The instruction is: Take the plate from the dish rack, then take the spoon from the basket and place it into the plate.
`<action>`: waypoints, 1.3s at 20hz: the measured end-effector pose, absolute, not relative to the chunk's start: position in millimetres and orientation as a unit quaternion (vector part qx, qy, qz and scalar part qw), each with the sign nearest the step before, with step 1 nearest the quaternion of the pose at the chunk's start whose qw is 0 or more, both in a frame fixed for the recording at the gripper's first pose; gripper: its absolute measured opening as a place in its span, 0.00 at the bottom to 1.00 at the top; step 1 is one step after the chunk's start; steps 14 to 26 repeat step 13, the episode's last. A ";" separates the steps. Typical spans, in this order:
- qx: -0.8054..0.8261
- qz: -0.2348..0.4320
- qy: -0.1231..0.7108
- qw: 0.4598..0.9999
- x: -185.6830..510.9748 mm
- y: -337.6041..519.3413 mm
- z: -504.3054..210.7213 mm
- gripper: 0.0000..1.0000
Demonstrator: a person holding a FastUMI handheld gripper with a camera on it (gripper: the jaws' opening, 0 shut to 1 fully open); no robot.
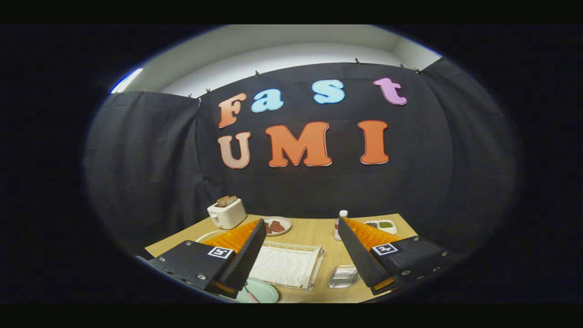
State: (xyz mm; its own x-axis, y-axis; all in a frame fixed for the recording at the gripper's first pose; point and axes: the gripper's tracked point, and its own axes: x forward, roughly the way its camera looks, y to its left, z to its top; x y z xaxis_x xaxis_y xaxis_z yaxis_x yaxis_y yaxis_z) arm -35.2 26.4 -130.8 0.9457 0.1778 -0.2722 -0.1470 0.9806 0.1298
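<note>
Wooden bench (314, 234) ending at the black wall behind, bare strip down its middle. Jaws (300, 255) spread wide, holding nothing. White rack (286, 266) flat between the fingers, empty. Green plate (262, 294) with spoon (250, 294) in it, just beside the left finger. Toaster (226, 213) holding toast, far left. Plate of food, bottle, clear basket (344, 276), two-part dish scattered beyond.
</note>
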 end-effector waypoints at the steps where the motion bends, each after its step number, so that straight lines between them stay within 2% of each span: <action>1: 0.050 0.077 0.134 0.987 -33.2 23.1 -124.9 0.95; 13: 0.036 -0.002 0.031 0.999 -28.0 -10.0 -72.1 0.95; 26: 0.036 -0.002 0.031 0.999 -28.0 -10.0 -72.1 0.95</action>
